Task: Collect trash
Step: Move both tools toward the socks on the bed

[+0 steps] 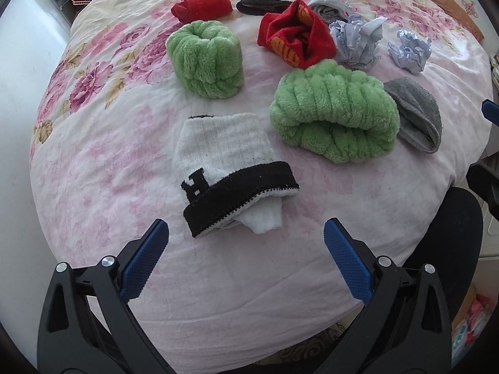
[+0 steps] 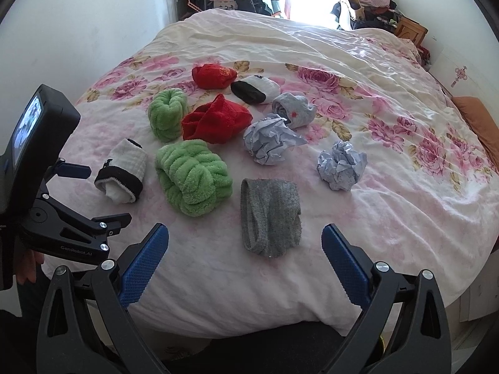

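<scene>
Socks lie scattered on the floral bed (image 2: 389, 71). Left gripper (image 1: 246, 233) is spread open and empty, just short of a white-and-black sock (image 1: 230, 168); both crumpled paper balls lie far ahead to its right. Right gripper (image 2: 244, 238) is likewise open and empty before a grey sock (image 2: 269, 215), the larger paper ball (image 2: 269, 140) and smaller paper ball (image 2: 341, 165) beyond it. "GenRobot.AI" is printed on the left gripper's body.
</scene>
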Demonstrator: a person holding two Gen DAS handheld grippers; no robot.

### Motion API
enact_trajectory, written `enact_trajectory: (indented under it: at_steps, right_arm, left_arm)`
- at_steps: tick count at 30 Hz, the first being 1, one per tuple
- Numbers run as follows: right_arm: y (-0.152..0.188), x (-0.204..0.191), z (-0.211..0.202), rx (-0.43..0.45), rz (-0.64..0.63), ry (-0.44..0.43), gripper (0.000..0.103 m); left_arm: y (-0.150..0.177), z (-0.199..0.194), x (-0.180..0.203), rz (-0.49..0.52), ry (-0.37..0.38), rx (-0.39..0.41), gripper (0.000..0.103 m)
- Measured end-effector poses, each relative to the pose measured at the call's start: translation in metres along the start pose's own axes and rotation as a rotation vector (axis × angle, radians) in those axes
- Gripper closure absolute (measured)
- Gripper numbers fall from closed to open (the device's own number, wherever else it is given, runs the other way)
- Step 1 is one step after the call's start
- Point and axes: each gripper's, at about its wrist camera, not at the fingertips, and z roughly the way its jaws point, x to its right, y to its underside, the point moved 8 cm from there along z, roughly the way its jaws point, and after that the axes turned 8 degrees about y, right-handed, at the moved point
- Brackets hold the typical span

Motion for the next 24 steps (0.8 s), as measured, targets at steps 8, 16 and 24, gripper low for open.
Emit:
enact_trajectory:
  at_steps: [8, 16, 24]
  right_arm:
    - [-0.001, -0.001, 0.005, -0.012, 0.007, -0.001, 0.009]
    - [0.0, -0.001, 0.01, -0.027, 0.018, -0.006, 0.009]
    - [-0.002, -0.008, 0.017, -0.033, -0.004, -0.019, 0.009]
  left_arm:
    - [-0.002, -0.003, -0.002, -0.001, -0.01, 0.01, 0.005]
    - [-0.002, -0.01, -0.005, 0.003, -0.033, 0.032, 0.005]
    - [0.001, -0.006, -0.004, 0.007, -0.031, 0.022, 0.005]
